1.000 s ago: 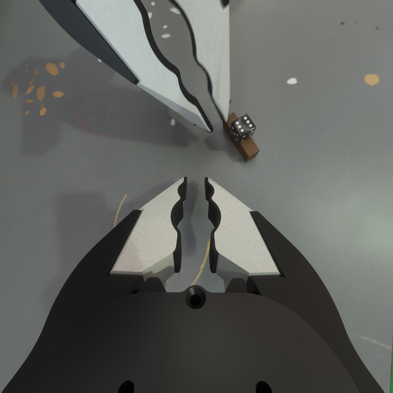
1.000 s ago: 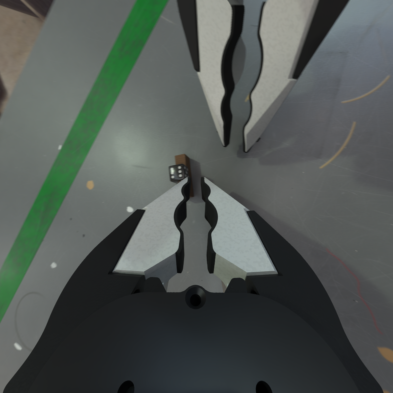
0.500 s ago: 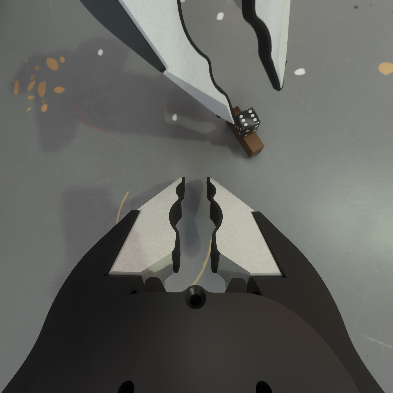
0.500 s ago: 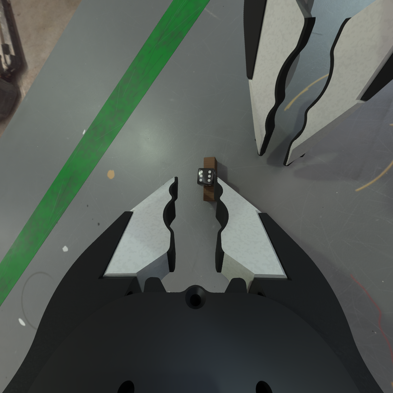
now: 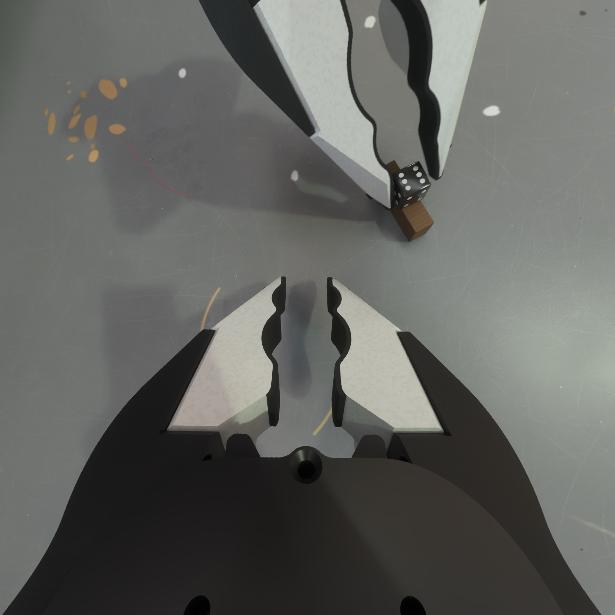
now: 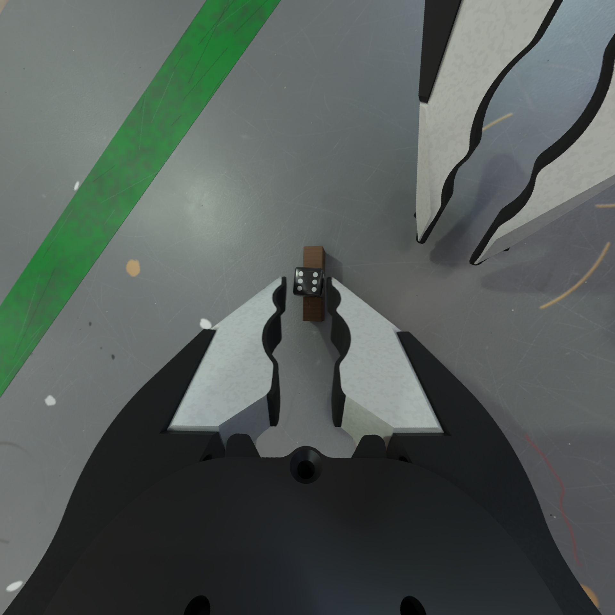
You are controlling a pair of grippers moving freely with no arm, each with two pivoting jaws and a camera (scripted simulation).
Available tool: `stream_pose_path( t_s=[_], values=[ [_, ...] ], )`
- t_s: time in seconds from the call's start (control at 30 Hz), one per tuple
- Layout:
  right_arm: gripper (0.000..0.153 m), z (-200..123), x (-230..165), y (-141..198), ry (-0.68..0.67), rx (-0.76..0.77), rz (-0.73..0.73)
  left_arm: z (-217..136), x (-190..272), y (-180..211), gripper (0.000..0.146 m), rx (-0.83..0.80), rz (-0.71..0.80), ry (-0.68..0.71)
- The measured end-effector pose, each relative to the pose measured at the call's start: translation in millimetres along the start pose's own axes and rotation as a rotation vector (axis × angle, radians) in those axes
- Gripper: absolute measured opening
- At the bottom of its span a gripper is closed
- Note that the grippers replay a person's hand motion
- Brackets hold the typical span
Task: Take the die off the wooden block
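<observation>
A black die with white pips [image 6: 307,281] sits on a small brown wooden block [image 6: 312,256] lying on the grey floor. My right gripper [image 6: 306,281] is open, with one fingertip on each side of the die and a thin gap showing on both sides. The left wrist view shows the same: the die [image 5: 411,183] on the block [image 5: 416,223], between the right gripper's [image 5: 412,189] tips. My left gripper [image 5: 306,281] is slightly open and empty, low over the floor, short of the block. It also shows at the upper right of the right wrist view [image 6: 447,251].
A wide green stripe [image 6: 133,149] runs diagonally across the grey floor [image 5: 133,249] to the left of the block. Orange paint spots [image 5: 90,126], white flecks and a thin red line mark the floor.
My right gripper opened wide, swung over to line up with the die, and has narrowed around it. My left gripper's jaws have spread a little. The die and block have not moved.
</observation>
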State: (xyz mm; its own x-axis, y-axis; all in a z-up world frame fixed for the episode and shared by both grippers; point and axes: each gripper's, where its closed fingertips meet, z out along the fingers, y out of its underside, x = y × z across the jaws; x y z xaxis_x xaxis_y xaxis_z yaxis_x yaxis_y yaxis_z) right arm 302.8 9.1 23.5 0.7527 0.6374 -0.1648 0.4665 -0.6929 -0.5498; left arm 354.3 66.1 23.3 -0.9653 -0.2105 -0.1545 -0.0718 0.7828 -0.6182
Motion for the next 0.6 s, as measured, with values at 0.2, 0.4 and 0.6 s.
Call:
stream_pose_path(
  t_s=[0.2, 0.4, 0.6],
  values=[
    [0.017, -5, 6, -2, 0.036, 0.019, -0.018, -2, -2, 1, 0.024, 0.005, -0.023, 0.007],
    [0.017, -23, 14, -8, 0.134, 0.035, -0.088, -14, -9, -8, 0.021, 0.124, -0.198, 0.092],
    [0.017, -32, 26, -10, 0.28, -0.017, -0.197, -26, -19, -9, 0.031, 0.208, -0.326, 0.15]
  ],
)
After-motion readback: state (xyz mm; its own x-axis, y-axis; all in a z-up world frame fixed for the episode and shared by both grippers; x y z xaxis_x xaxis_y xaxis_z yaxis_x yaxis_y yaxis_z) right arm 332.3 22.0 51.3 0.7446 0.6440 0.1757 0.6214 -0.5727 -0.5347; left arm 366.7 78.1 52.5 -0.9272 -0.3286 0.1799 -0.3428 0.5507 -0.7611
